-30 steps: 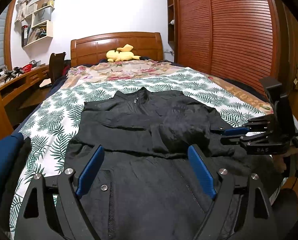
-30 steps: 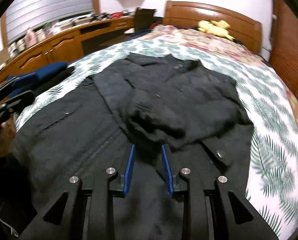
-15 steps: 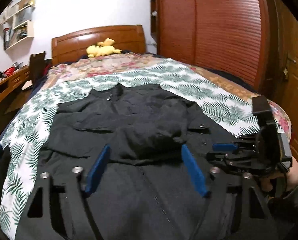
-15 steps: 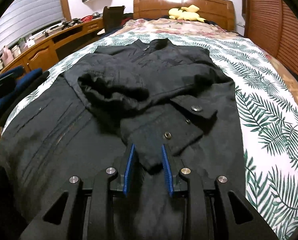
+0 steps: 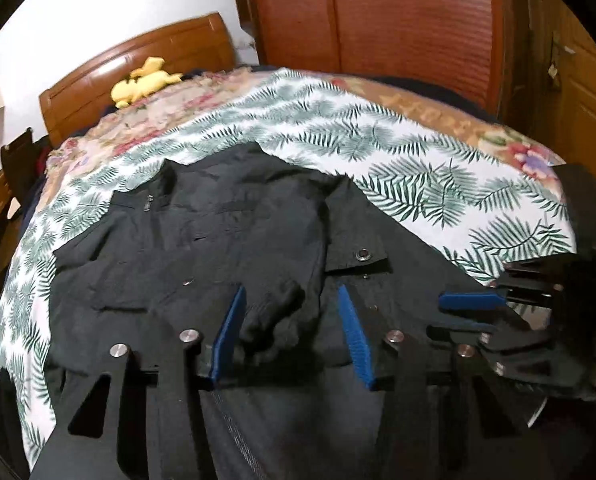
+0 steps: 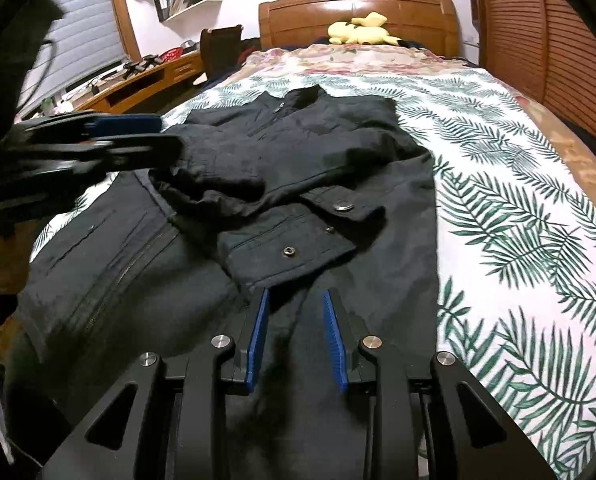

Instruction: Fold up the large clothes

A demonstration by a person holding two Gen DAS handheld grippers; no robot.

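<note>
A large black jacket (image 6: 337,140) lies front up on the palm-leaf sheet (image 6: 517,208), both sleeves crossed over its chest. In the left wrist view my left gripper (image 5: 290,290) has its blue pads on either side of one sleeve's bunched cuff (image 5: 274,316). Its jaws are closing, and a gap still shows at the right pad. The same gripper (image 6: 170,136) shows blurred at the left of the right wrist view. My right gripper (image 6: 294,292) hovers narrowly open over the jacket's lower front, just short of the buttoned cuff (image 6: 290,248). It also appears as the right gripper (image 5: 435,316) near the jacket's right edge.
A yellow plush toy (image 6: 357,28) rests by the wooden headboard (image 6: 357,4). A slatted wooden wardrobe (image 5: 397,20) runs along the bed's right side. A desk (image 6: 138,80) and a chair (image 6: 218,48) stand to the left. Bare sheet lies right of the jacket.
My left gripper has swung right across the jacket to the bunched cuff, and its jaws have narrowed. My right gripper has shifted sideways and drawn back, so the buttoned cuff lies just ahead of it.
</note>
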